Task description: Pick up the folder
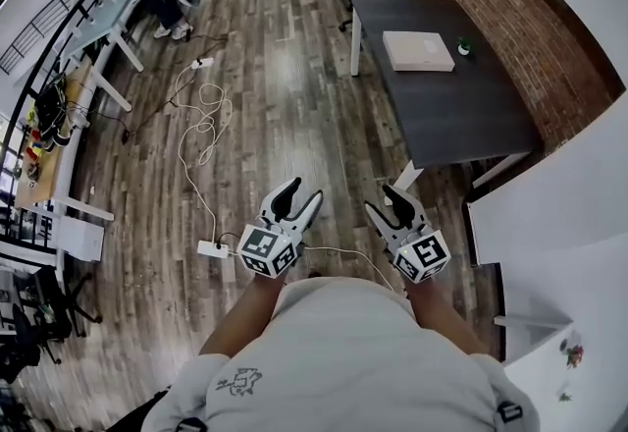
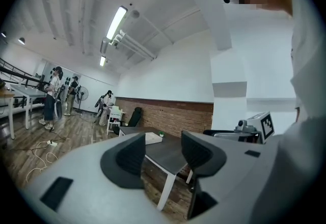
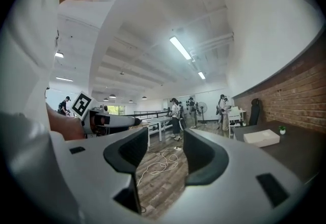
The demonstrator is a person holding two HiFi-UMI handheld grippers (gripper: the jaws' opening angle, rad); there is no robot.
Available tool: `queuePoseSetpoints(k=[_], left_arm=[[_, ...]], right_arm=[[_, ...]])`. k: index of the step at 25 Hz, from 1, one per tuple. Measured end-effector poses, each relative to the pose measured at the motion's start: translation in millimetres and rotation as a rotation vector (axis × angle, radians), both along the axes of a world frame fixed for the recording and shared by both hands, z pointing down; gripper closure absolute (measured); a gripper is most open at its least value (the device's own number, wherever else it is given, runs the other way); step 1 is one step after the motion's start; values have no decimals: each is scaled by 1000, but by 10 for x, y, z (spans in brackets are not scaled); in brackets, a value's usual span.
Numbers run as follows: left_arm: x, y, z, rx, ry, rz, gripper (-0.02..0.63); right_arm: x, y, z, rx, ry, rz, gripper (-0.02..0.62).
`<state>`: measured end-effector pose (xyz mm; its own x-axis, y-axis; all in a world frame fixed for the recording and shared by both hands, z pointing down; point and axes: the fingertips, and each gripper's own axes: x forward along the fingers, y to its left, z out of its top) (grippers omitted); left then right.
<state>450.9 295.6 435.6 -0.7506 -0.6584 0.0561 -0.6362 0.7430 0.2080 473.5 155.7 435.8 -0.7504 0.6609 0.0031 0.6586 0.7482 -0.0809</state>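
Well, both of my tools are empty at this point. The left gripper [image 1: 299,194] has its jaws spread with only air between them, and the right gripper [image 1: 385,202] is the same. I hold both low in front of my chest, short of the near end of the dark tabletop [image 1: 461,116] and well apart from it.

The pale flat slab I take for the folder [image 1: 418,51] lies on the far half of that tabletop, close to the side that runs along the brick wall. A small green plant [image 1: 464,48] stands just beside it, on the wall side.

Several things could go wrong from here. The folder lies flat, so jaws that come in level may shove it along the tabletop and never get a pad under its edge. A shove toward the wall would tip the plant. If I pinch only one corner, the folder may sag or swing out of the grip as it lifts.

A white cable [image 1: 201,126] loops across the wooden floor off the tabletop's open side, ending in a power strip [image 1: 212,248] near my feet. Drifting that way on the approach could catch a foot.
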Motion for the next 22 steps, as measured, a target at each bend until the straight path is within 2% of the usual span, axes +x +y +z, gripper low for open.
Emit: queuePoseSetpoints(k=[9, 17, 22], left_arm=[[-112, 661, 106, -28, 12, -18, 373], [-251, 829, 204, -30, 40, -40, 367], [-575, 908, 251, -25, 53, -75, 365]], right_arm=[[-254, 679, 28, -6, 15, -25, 351], [-525, 848, 157, -2, 55, -51, 351], [-896, 895, 195, -10, 52, -75, 351]])
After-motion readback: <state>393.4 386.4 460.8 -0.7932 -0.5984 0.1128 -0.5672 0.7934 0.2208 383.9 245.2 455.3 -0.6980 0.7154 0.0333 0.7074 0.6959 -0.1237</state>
